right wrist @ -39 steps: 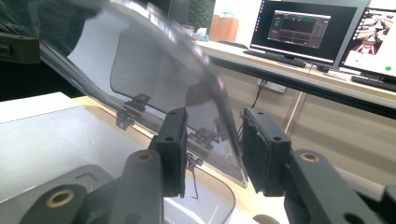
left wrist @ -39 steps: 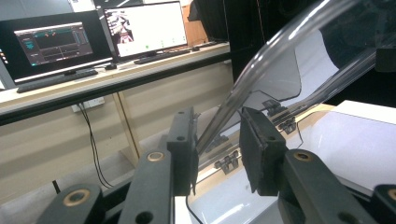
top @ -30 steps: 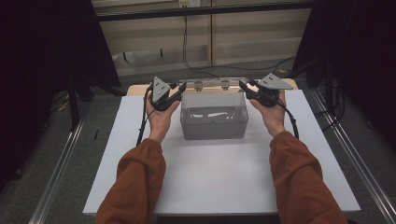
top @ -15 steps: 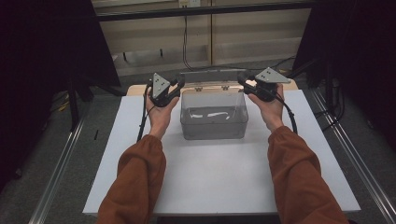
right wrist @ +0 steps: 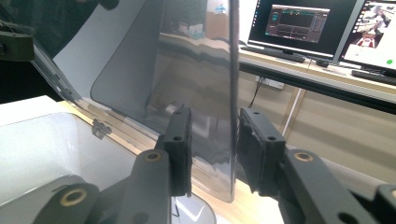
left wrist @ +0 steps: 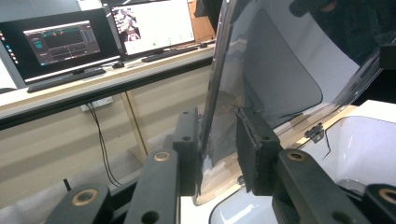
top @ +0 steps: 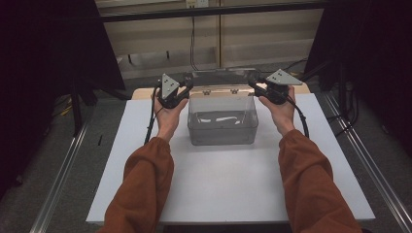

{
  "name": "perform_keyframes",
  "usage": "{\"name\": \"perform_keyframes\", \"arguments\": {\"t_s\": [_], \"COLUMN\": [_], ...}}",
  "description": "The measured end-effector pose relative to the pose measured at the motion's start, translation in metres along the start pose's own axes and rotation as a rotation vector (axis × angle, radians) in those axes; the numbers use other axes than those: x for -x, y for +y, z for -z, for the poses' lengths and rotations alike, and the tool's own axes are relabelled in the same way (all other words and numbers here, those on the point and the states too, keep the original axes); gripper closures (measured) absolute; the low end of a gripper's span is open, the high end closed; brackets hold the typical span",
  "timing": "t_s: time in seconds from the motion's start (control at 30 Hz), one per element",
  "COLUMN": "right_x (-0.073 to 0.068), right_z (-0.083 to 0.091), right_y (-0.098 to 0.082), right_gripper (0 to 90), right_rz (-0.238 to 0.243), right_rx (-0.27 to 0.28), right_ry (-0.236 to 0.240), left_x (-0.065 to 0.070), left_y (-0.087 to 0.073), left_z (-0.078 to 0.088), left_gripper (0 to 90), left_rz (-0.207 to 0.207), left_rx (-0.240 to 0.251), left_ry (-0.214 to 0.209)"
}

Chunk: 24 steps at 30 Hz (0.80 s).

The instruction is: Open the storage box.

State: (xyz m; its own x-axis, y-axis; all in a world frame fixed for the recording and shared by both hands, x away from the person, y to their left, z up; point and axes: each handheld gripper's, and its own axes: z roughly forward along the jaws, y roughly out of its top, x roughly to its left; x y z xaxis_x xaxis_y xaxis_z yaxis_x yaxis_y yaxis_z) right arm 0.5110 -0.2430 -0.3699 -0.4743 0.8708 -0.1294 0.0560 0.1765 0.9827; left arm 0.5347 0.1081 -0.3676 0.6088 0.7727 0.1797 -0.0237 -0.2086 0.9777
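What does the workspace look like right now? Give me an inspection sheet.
Surface: white table top, box standing on it.
Job's things: clear box open; its hinged lid raised near upright.
Clutter: nothing seen.
Grippers: left gripper shut on one lid edge; right gripper has the other edge between its fingers, grip unclear.
Cables: left cable and right cable trail along the wrists.
Surroundings: monitors on a desk beyond.

Left gripper (left wrist: 219, 154) straddles edge of clear lid (left wrist: 271, 70), raised near upright. Hinge (left wrist: 315, 132) and white box (left wrist: 355, 149) right. Two monitors (left wrist: 107, 37) far left.
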Motion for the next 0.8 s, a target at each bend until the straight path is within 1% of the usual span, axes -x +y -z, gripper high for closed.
{"name": "perform_keyframes", "arguments": {"t_s": [0.1,0.2,0.37,0.43,0.47,0.53,0.57,0.6,0.63,0.73,0.8], "right_x": [0.000,0.000,0.002,0.003,0.003,0.004,0.004,0.004,0.004,0.006,0.006], "right_z": [-0.003,-0.005,-0.007,-0.008,-0.008,-0.008,-0.009,-0.009,-0.009,-0.011,-0.012], "right_y": [0.001,0.001,0.001,0.001,0.001,0.002,0.002,0.003,0.003,0.004,0.004], "right_gripper": [65.9,65.8,66.6,66.7,66.6,66.8,66.9,67.1,67.3,67.6,67.6], "right_rz": [0.000,-0.001,-0.008,-0.012,-0.015,-0.020,-0.016,-0.014,-0.015,-0.013,-0.020], "right_rx": [0.001,0.005,0.011,0.014,0.012,0.010,0.009,0.005,0.006,0.006,0.007], "right_ry": [0.004,0.005,0.001,0.004,0.007,0.008,0.008,0.009,0.009,0.007,0.006], "left_x": [-0.001,-0.002,-0.005,-0.006,-0.007,-0.009,-0.009,-0.011,-0.010,-0.009,-0.009], "left_y": [-0.001,-0.004,-0.009,-0.010,-0.011,-0.012,-0.012,-0.011,-0.011,-0.011,-0.011], "left_z": [-0.002,-0.004,-0.007,-0.009,-0.010,-0.012,-0.013,-0.013,-0.015,-0.017,-0.019], "left_gripper": [67.7,66.9,66.4,63.3,61.9,61.7,61.7,61.8,62.5,64.9,66.5], "left_rz": [-0.006,-0.005,0.010,0.014,0.008,0.003,0.008,-0.001,0.014,0.009,0.003], "left_rx": [-0.006,-0.015,-0.022,-0.027,-0.029,-0.038,-0.035,-0.045,-0.037,-0.039,-0.040], "left_ry": [0.002,0.007,0.012,0.020,0.021,0.016,0.021,0.016,0.016,0.008,0.000]}}
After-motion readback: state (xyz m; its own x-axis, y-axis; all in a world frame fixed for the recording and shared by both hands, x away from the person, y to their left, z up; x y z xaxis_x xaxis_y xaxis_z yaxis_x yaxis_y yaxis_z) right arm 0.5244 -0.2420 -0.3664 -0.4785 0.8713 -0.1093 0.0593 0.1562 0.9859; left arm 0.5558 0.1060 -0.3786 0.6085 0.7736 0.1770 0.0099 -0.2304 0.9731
